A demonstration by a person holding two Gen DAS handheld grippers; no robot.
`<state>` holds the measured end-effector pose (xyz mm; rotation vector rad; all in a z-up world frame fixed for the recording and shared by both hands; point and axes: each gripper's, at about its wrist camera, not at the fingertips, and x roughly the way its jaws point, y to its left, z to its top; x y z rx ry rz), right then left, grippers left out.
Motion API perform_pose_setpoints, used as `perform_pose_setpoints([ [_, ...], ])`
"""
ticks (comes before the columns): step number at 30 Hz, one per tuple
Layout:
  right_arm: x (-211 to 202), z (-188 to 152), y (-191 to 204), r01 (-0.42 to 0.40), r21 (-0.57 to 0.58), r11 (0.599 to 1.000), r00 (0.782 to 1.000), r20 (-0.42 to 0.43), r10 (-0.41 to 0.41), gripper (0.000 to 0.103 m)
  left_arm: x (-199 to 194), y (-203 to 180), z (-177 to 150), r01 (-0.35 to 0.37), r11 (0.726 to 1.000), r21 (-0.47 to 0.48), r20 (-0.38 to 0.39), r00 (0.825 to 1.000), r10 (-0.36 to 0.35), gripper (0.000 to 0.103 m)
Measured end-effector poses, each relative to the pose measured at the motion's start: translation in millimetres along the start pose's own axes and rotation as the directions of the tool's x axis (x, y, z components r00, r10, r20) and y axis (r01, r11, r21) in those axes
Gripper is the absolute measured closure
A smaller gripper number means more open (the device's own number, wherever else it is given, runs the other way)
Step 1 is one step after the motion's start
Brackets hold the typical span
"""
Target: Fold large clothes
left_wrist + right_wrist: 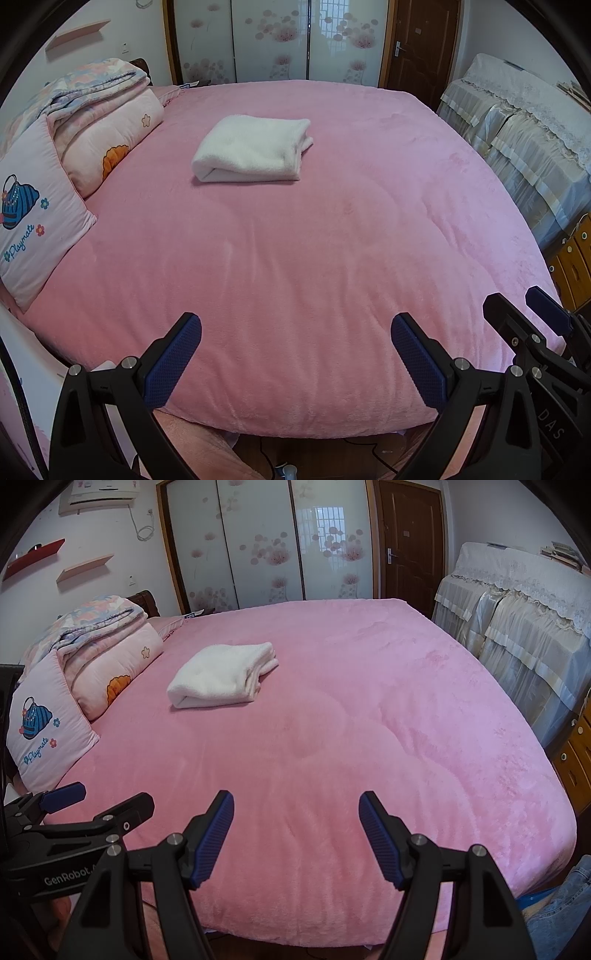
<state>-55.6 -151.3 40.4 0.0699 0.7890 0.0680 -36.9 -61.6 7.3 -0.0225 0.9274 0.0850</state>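
A white fluffy garment lies folded into a neat rectangle on the pink bed cover, toward the far left-middle of the bed; it also shows in the right wrist view. My left gripper is open and empty over the bed's near edge, far from the garment. My right gripper is open and empty, also at the near edge. The right gripper shows at the right in the left wrist view; the left gripper shows at the left in the right wrist view.
Folded quilts and a pink pillow are stacked at the bed's left side. A lace-covered cabinet stands along the right. Wardrobe doors and a brown door are behind the bed. Wooden drawers stand at the right.
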Motion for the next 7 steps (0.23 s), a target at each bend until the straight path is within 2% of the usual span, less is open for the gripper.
perform_pose_setpoints([
  [7,0.4,-0.5,0.4,0.0,0.0,1.0,1.0,-0.004,0.0,0.032,4.9,0.7,-0.4,0.0,1.0,-0.003,-0.014,1.0,0.0,0.002],
])
